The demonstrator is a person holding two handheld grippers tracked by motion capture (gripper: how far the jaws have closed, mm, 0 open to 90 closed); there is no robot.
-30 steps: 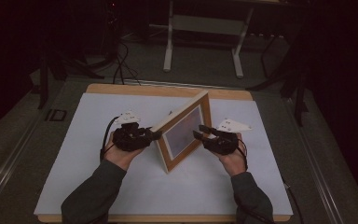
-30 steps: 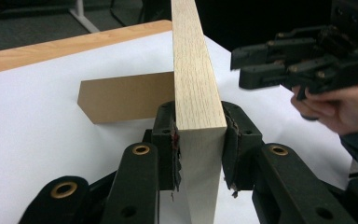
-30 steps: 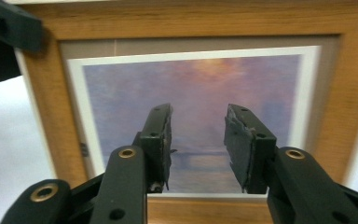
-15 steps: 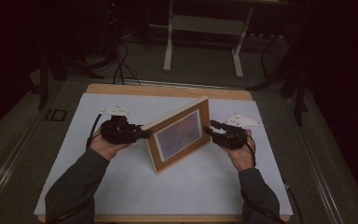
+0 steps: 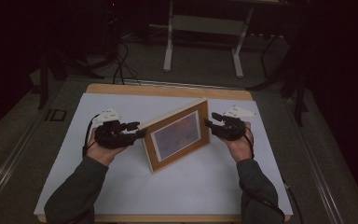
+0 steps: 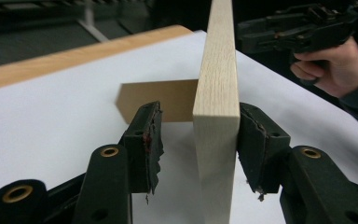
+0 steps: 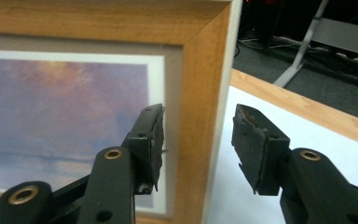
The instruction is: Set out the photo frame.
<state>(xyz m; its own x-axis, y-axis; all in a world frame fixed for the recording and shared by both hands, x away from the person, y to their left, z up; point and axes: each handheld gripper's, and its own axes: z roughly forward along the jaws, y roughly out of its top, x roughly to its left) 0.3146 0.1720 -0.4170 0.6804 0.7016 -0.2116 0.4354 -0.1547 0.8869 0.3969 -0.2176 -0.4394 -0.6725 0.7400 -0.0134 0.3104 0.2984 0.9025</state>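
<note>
A wooden picture frame [image 5: 177,135] with a purple sunset print [image 7: 65,107] stands upright on the white sheet, propped on its brown back stand [image 6: 158,95]. My left gripper [image 5: 137,129] straddles the frame's left edge [image 6: 219,70]. Its jaws have just been opening: one pad [image 6: 256,140] lies against the wood, the other [image 6: 144,135] stands clear of it. My right gripper [image 5: 210,120] is at the frame's right edge [image 7: 200,93]. Its jaws have also just been opening, with the edge loose between the pads [image 7: 254,140] and a gap on the outer side.
The white sheet [image 5: 98,177] covers most of the wooden table [image 5: 168,90]. Behind the table stand the legs of a metal rack [image 5: 168,46], and cables [image 5: 121,60] lie on the dark floor. A sleeved forearm reaches in behind each gripper.
Both hands have shifted outward and a little farther back. The frame has swung to face the front more squarely. Both pairs of jaws have loosened off its edges.
</note>
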